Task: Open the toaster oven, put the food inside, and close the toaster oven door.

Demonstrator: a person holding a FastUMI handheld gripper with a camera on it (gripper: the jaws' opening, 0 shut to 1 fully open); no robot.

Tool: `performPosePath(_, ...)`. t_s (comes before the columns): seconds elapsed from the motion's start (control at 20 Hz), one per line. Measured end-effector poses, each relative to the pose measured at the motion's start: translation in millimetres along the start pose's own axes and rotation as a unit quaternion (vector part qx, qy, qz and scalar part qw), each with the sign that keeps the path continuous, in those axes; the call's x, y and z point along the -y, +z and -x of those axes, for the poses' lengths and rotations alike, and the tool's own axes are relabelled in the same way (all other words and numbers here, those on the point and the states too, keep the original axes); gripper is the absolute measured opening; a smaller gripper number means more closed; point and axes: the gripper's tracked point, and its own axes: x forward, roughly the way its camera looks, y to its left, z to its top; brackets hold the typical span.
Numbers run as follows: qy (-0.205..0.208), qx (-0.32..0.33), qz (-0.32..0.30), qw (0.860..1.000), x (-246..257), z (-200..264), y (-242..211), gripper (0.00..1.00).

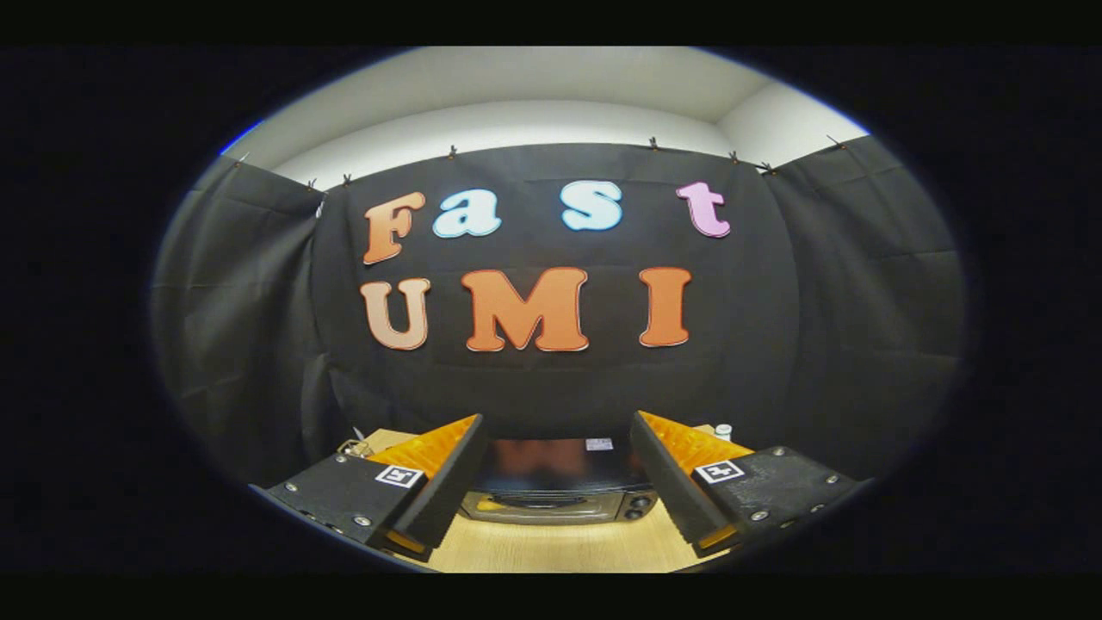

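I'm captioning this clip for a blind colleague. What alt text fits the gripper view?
The open gripper hangs above a wooden table, its two fingers spread apart with nothing between them. Beyond them sits a toaster oven with its door shut, in front of the booth's black cloth wall.

The gripper [555, 469] hangs above the light wooden table [551, 547], its fingers spread wide apart and holding nothing. Between and beyond them sits the dark, glossy-topped toaster oven [558, 491], door closed, knobs at its right front, against the black cloth wall [818, 327]
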Motion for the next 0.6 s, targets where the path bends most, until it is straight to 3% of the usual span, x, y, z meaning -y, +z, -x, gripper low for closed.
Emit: performPosePath(0.6,0.004,0.004,0.001,1.000,0.4,2.2,-0.1,0.99)
